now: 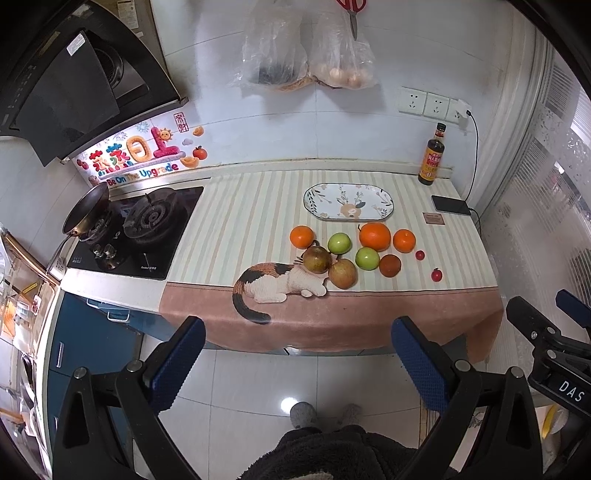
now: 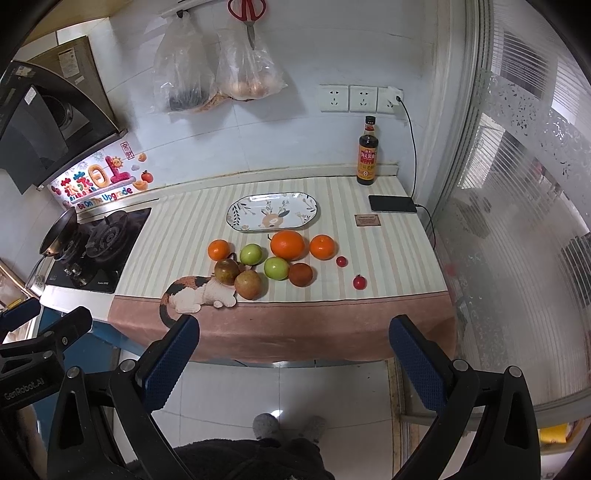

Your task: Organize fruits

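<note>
Lying loose: three oranges [image 2: 287, 244], two green apples [image 2: 276, 268].

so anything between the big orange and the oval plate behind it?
Nothing visible. The large round orange sits just in front of the oval floral ceramic plate, with only bare striped cloth between them.

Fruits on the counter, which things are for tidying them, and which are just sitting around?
For the job: big orange, two green apples, two cherry tomatoes, oval plate, both open claws.
Just there: sauce bottle, phone, frying pan, scissors.
</note>
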Motion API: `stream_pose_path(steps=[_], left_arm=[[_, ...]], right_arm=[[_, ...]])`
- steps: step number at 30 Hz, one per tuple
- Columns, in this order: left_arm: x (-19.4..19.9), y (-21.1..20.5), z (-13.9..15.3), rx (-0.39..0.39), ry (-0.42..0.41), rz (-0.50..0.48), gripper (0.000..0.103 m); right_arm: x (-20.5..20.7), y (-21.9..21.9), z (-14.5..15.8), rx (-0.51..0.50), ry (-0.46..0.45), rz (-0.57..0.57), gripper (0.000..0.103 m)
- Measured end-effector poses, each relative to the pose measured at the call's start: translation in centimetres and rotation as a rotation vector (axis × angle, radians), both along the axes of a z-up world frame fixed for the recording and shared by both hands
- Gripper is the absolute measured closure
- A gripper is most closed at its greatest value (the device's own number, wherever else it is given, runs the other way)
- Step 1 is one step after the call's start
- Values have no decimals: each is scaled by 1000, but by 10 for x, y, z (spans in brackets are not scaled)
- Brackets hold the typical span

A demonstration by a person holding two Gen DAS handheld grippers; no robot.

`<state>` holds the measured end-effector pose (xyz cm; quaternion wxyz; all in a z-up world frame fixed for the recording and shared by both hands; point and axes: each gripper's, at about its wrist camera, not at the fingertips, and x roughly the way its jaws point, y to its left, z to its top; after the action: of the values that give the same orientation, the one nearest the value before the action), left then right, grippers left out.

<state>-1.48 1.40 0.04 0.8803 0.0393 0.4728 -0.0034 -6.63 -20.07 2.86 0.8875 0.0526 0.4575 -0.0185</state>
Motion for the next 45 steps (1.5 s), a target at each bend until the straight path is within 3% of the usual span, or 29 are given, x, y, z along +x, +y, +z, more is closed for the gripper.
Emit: stream_pose_path(steps=[19,24,29,35,38,45], left_arm=[[6,4,2,-16,-8,-8,0],[27,18,-1,-12,-94,16,0],[64,39,-26,53,-148,57,0],[130,55,-84,49,3,53,0],[163,56,-125,27,126,71,0],[237,41,-216,-81,401,147,0]], right_arm=[[3,4,3,20,-10,-11,0],[13,2,-5,145,-104,-32,0],[44,12,-36,130,-101,-62,0],[90,11,-94,169,11,-91,0],[113,6,-126,190,65,-92,0],[218,-20,-213,260,229,-75,0]])
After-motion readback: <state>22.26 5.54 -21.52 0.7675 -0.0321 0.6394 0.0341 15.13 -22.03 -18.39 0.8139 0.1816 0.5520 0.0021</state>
